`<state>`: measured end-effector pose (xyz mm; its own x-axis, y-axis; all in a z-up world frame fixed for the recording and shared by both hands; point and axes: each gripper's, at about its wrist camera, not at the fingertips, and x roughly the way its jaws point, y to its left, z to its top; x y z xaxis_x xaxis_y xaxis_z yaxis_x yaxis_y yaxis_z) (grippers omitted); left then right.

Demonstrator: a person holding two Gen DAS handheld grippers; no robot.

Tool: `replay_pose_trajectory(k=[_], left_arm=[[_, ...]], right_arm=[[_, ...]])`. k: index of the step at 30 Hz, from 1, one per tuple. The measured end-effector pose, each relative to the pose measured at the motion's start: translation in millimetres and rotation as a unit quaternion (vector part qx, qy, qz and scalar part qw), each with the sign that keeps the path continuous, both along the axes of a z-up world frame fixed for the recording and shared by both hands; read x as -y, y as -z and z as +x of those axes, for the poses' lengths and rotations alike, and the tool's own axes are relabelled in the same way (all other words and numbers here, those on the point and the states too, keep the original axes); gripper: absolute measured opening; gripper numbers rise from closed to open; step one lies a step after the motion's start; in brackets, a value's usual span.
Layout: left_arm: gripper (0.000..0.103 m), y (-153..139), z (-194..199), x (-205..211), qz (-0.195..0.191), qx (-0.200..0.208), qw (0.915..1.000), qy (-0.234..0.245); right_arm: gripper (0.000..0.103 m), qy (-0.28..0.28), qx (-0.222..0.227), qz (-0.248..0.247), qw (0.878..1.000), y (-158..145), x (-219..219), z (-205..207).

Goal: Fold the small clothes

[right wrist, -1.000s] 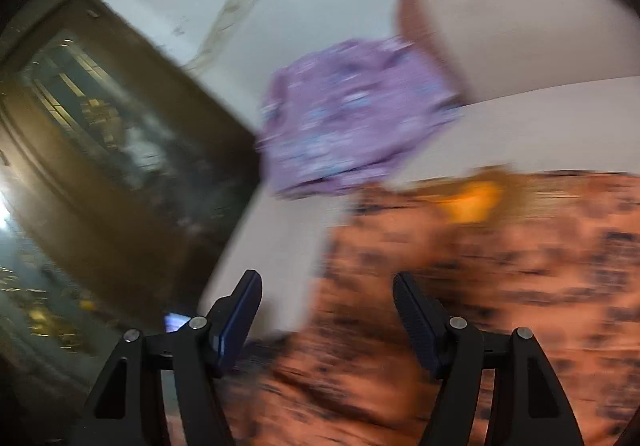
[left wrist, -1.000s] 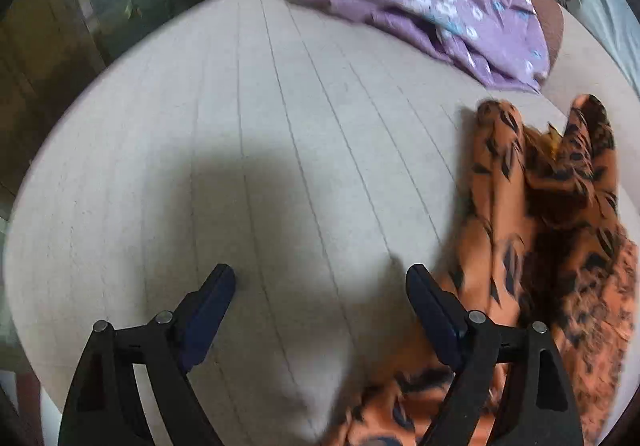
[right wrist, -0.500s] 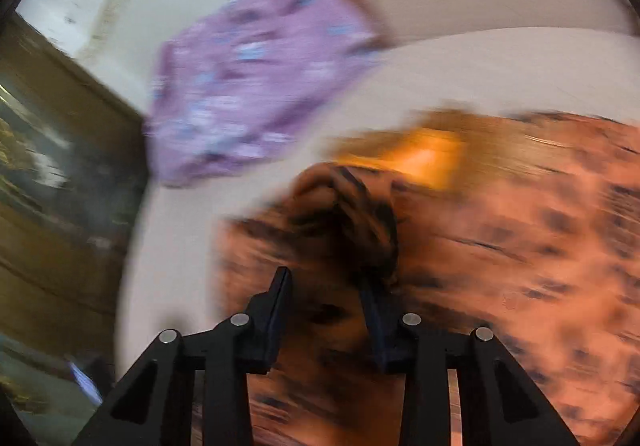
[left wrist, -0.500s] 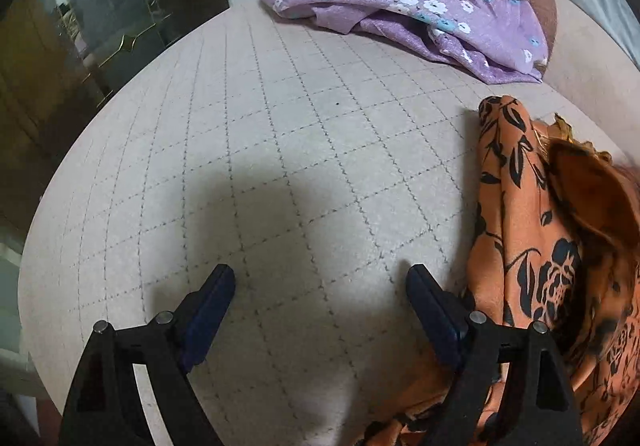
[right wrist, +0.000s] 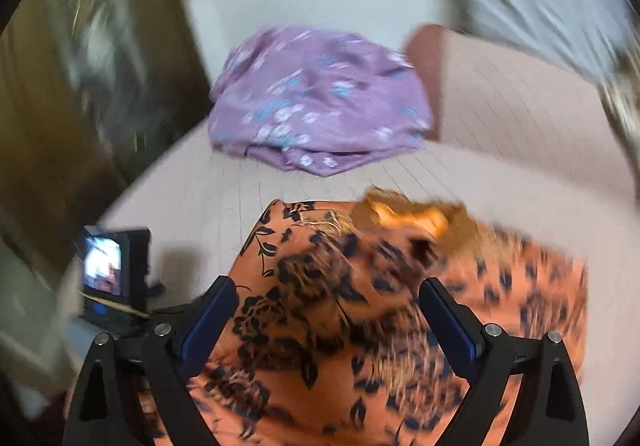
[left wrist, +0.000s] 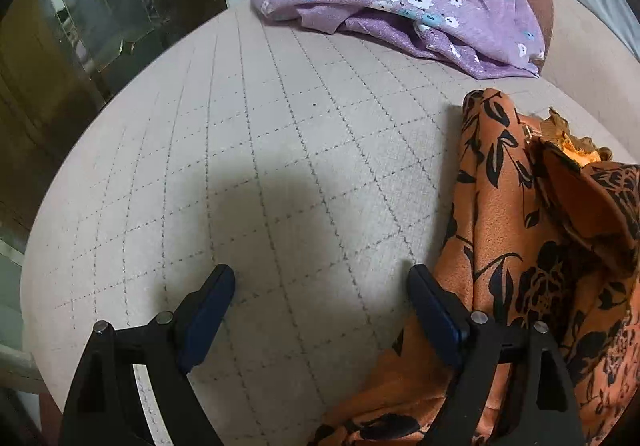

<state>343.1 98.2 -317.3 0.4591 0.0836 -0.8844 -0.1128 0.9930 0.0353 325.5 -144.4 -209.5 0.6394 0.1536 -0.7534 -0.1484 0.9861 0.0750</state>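
Left tongs (left wrist: 320, 310) gape wide over bare quilted bed (left wrist: 280, 165), gripping nothing; right tongs (right wrist: 326, 320) are opening above the orange garment (right wrist: 340, 306) at lower frame, unpinched; purple garment (right wrist: 320, 101) lies beyond, upper centre

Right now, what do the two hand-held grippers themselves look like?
Both look alike. The left hand-held gripper and the right hand-held gripper each have two black angular fingers with triangular cut-outs, silver pivot bolts, and dark blue pads on the inner faces. No cables, markings or sleeves are visible.

No readable text, label, brand, number or sign anywhere.
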Motion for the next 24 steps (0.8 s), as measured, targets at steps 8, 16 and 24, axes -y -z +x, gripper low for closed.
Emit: replay_pose_trajectory(k=[8, 16, 24], left_arm=[[0.089, -9, 10, -38, 0.004, 0.025, 0.9984, -0.051], [0.089, -14, 12, -11, 0.009, 0.047, 0.9988, -0.011], [0.089, -21, 3, 18, 0.007, 0.082, 0.9962, 0.029]], right_arm=[[0.091, -0.045, -0.072, -0.133, 0.987, 53, -50, 60], [0.008, 0.048, -0.090, -0.079, 0.992, 60, 9, 62], [0.008, 0.236, -0.039, 0.146, 0.960, 37, 181, -29]])
